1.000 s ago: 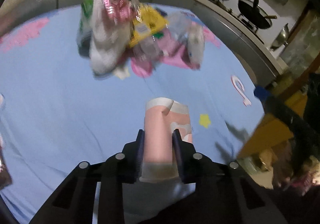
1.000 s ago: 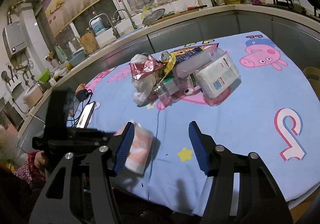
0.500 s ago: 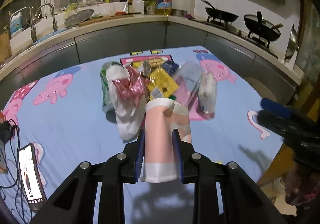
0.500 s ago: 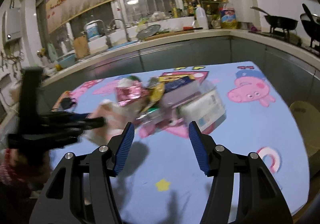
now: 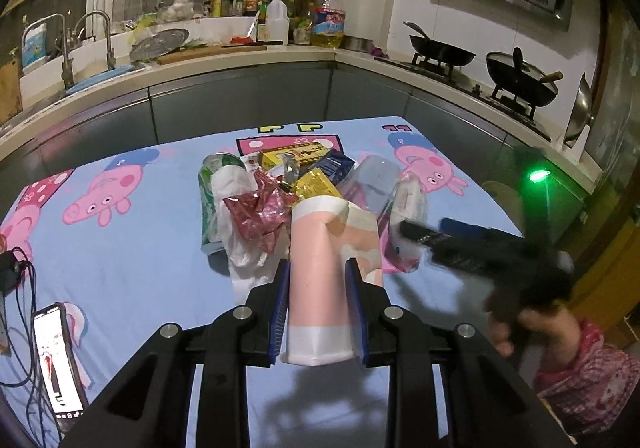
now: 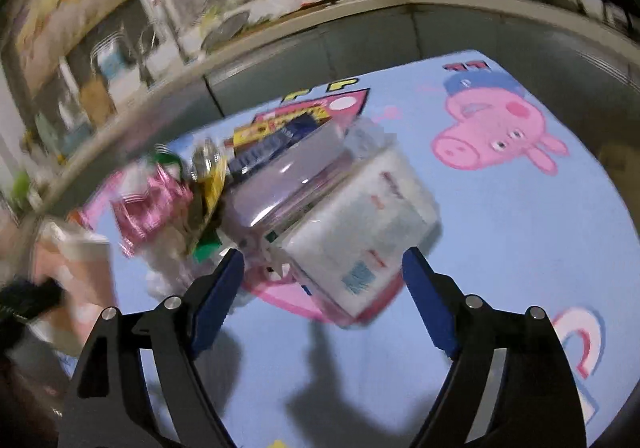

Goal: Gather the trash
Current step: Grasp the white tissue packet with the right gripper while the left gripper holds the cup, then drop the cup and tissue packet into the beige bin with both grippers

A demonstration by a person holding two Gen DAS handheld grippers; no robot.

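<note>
My left gripper (image 5: 318, 264) is shut on a pink and white paper cup (image 5: 320, 288), held above the blue tablecloth (image 5: 120, 268). Just beyond it lies the trash pile: a green can (image 5: 210, 192), a pink foil wrapper (image 5: 256, 212), a yellow packet (image 5: 316, 184), a clear plastic container (image 5: 372, 176) and a white tissue pack (image 5: 408, 200). My right gripper (image 6: 323, 254) hovers close in front of the tissue pack (image 6: 360, 224). Its jaws are opening, and the pack lies ahead of the tips with the pads not touching it. The right wrist view is blurred.
A lit phone (image 5: 56, 360) and cables lie at the table's left edge. Behind the table runs a grey kitchen counter (image 5: 240, 96) with a sink, bottles and a stove with woks (image 5: 520, 80). A hand in a pink patterned sleeve (image 5: 580, 368) holds the right gripper.
The left gripper rose and tipped up with the cup. The right gripper swung across toward the trash pile, and its jaws spread wider.
</note>
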